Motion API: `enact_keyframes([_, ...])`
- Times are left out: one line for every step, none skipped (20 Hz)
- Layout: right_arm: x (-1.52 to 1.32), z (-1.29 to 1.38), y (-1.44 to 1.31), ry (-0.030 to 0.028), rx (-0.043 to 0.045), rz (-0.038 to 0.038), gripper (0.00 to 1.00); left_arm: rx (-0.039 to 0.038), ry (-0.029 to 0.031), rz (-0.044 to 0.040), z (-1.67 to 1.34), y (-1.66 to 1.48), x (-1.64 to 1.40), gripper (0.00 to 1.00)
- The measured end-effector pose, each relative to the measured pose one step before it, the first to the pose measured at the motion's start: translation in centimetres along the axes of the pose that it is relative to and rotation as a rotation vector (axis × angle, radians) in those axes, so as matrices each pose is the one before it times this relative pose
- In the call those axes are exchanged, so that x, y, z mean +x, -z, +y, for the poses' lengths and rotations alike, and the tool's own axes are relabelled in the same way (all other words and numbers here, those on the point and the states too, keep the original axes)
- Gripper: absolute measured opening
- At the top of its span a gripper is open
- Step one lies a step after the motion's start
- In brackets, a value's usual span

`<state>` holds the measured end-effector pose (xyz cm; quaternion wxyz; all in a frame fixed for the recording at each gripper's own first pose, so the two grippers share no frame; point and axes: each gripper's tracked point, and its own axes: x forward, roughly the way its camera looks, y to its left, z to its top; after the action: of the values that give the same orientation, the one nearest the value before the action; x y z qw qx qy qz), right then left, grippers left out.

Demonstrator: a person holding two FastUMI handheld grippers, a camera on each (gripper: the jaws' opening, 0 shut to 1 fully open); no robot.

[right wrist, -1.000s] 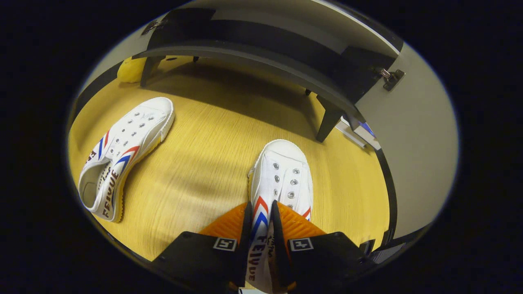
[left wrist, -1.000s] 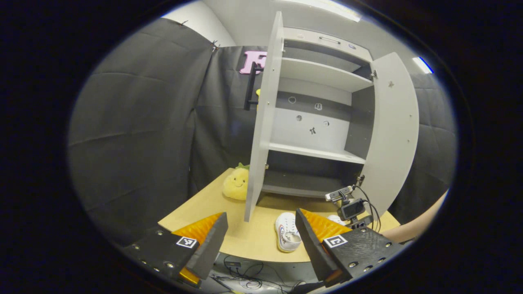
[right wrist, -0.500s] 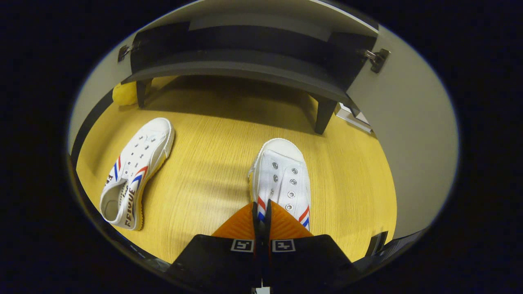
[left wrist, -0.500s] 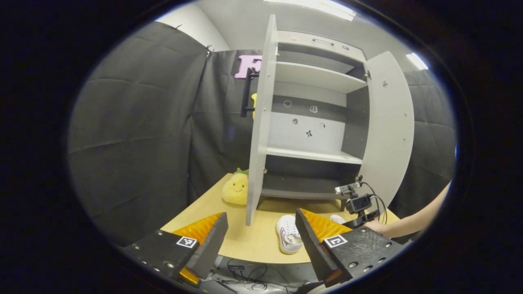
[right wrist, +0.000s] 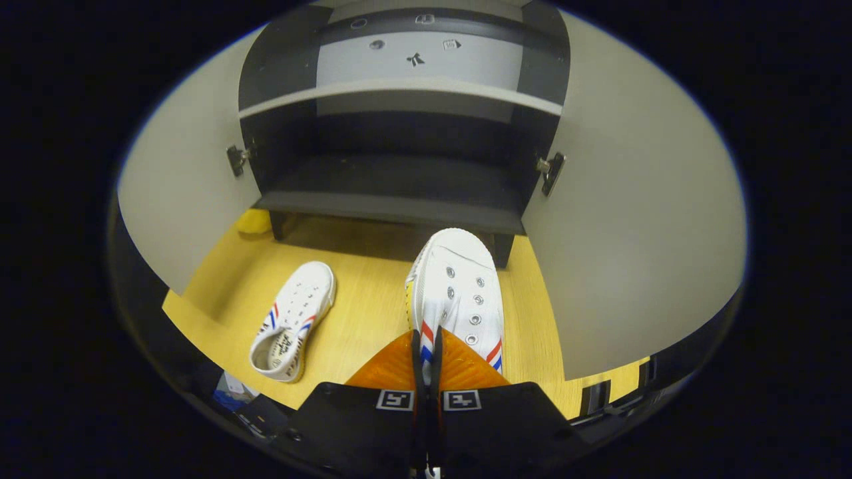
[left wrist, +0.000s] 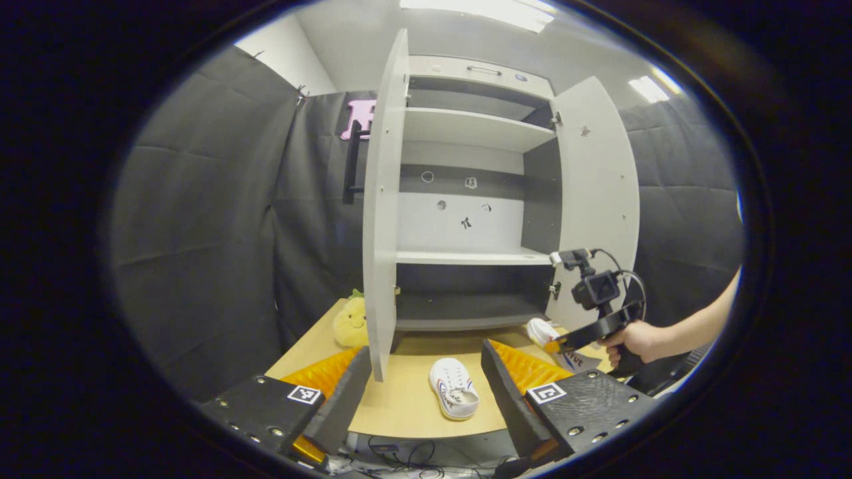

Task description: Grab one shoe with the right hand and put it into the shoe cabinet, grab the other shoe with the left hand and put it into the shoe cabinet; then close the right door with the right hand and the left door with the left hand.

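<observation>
shoe (right wrist: pixel 456 293) pinched between right jaws — lifted

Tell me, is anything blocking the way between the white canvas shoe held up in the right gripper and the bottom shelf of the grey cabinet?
Nothing visible does. The right gripper holds the white canvas shoe toe-first toward the grey cabinet's dark bottom shelf. Both grey doors stand open to the sides, and the other white shoe lies off to one side on the wooden table.
</observation>
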<state>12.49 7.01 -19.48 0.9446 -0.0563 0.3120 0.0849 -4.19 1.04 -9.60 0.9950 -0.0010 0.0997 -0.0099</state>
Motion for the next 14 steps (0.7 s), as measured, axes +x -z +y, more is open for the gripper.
enact_keyframes([-1.428, 0.047, -2.308, -0.01041, 0.01803, -0.04661, 0.02, 0.00263, 0.00610, -0.00869, -0.112, -0.256, 0.010, 0.95])
enact_keyframes([-1.073, 0.292, -2.309, -0.00898, 0.01661, -0.04625, 0.02, 0.00410, 0.00421, -0.00848, 0.005, -0.323, 0.093, 0.94])
enact_keyframes([-0.890, 0.351, -2.516, -0.00852, 0.00808, -0.04859, 0.02, 0.00553, 0.00160, -0.00600, -0.041, -0.262, 0.007, 0.96])
enact_keyframes([-0.661, 0.501, -2.354, -0.01170, -0.00234, -0.05408, 0.02, 0.00497, -0.00030, -0.00738, -0.057, -0.186, 0.092, 0.96])
enact_keyframes([-0.395, 0.316, -2.568, -0.01136, -0.00945, -0.04682, 0.02, 0.00125, -0.00207, -0.00644, -0.067, -0.244, 0.130, 0.95])
enact_keyframes([-0.188, 0.291, -2.040, -0.00934, -0.00902, -0.03601, 0.02, -0.00168, -0.00284, -0.00161, 0.096, -0.024, 0.292, 0.94])
enact_keyframes([0.107, 0.208, -2.132, -0.00808, -0.00098, -0.02861, 0.02, -0.00184, -0.00536, -0.00276, 0.006, -0.135, 0.212, 0.94])
enact_keyframes([0.435, 0.041, -2.057, -0.00432, 0.00448, -0.02606, 0.02, -0.00176, -0.00460, -0.00685, -0.222, -0.282, 0.233, 0.94])
enact_keyframes([0.677, -0.113, -2.066, 0.00216, 0.00319, -0.03144, 0.02, -0.00047, -0.00024, -0.00543, -0.280, -0.356, 0.228, 0.94])
enact_keyframes([0.774, -0.276, -1.716, 0.00750, -0.00273, -0.02492, 0.02, 0.00289, 0.00047, -0.00238, -0.210, -0.082, 0.342, 0.94])
enact_keyframes([0.999, -0.203, -1.657, 0.00311, -0.00491, -0.02110, 0.02, 0.00808, -0.00157, -0.00179, -0.264, -0.313, 0.469, 0.94])
enact_keyframes([0.871, 0.048, -1.317, -0.00511, -0.00530, -0.01705, 0.02, 0.01072, -0.00442, -0.00498, -0.292, -0.283, 0.453, 0.94])
enact_keyframes([1.275, 0.110, -1.315, -0.00871, -0.00441, -0.01379, 0.02, 0.00915, -0.00628, -0.00739, -0.181, -0.462, 0.601, 0.94])
enact_keyframes([1.176, 0.008, -1.195, -0.00736, -0.00546, -0.00914, 0.00, 0.00609, -0.01253, 0.00348, -0.183, -0.347, 0.646, 0.94])
